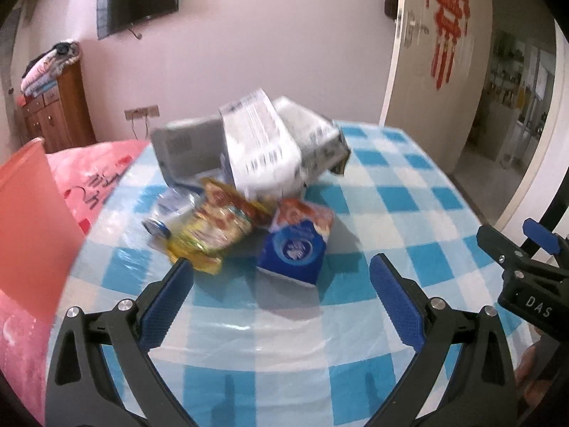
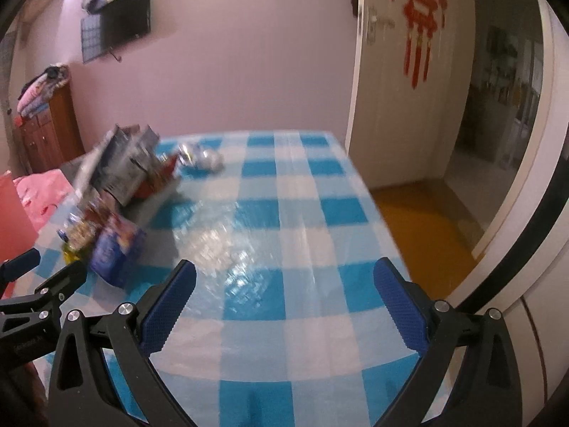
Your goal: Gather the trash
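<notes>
Blue-checked tabletop (image 1: 391,185) carries the trash pile (image 1: 249,163) near its far left edge; the left gripper (image 1: 281,284) and right gripper (image 2: 284,284) hover with jaws spread, empty.

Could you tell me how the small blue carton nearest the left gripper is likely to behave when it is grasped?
The blue carton looks like thin paperboard, so probably light and apt to crush. It stands tilted on the checked tablecloth, so a nudge may tip it. The left gripper is open.
</notes>
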{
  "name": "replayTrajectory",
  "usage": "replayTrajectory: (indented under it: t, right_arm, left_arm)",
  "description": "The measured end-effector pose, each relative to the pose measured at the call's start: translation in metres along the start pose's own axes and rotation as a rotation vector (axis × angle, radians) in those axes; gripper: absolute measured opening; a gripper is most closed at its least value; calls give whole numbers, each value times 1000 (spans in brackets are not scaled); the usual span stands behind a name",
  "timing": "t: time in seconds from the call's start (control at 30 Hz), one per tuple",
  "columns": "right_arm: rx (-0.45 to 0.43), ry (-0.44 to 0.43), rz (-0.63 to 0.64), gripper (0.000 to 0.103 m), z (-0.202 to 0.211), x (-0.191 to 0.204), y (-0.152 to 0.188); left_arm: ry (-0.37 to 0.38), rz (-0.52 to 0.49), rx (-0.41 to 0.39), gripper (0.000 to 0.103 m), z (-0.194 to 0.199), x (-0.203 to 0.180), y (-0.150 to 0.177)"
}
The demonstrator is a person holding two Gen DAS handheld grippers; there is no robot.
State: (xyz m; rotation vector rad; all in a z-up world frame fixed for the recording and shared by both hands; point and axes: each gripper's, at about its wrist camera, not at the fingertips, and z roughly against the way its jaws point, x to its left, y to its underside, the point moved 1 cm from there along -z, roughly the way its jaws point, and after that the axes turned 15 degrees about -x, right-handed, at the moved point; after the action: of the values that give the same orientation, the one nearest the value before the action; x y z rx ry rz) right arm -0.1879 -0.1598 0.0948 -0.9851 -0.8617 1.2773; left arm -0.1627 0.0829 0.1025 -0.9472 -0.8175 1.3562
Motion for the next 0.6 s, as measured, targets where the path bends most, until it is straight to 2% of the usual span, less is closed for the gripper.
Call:
replayTrajectory:
  t: [0.2,0.37,0.6]
  right_arm:
    - [-60,-18,-3,99,22,12,-26]
    - [-94,-30,-6,99,44,20,-34]
    - [-126,-17,15,99,63,27,-40]
  left_arm:
    - [5,-21,-87,99,15,4,-18]
    - [19,-1,-144,99,31,15,-26]
    - [30,1,-181,99,44,18,-25]
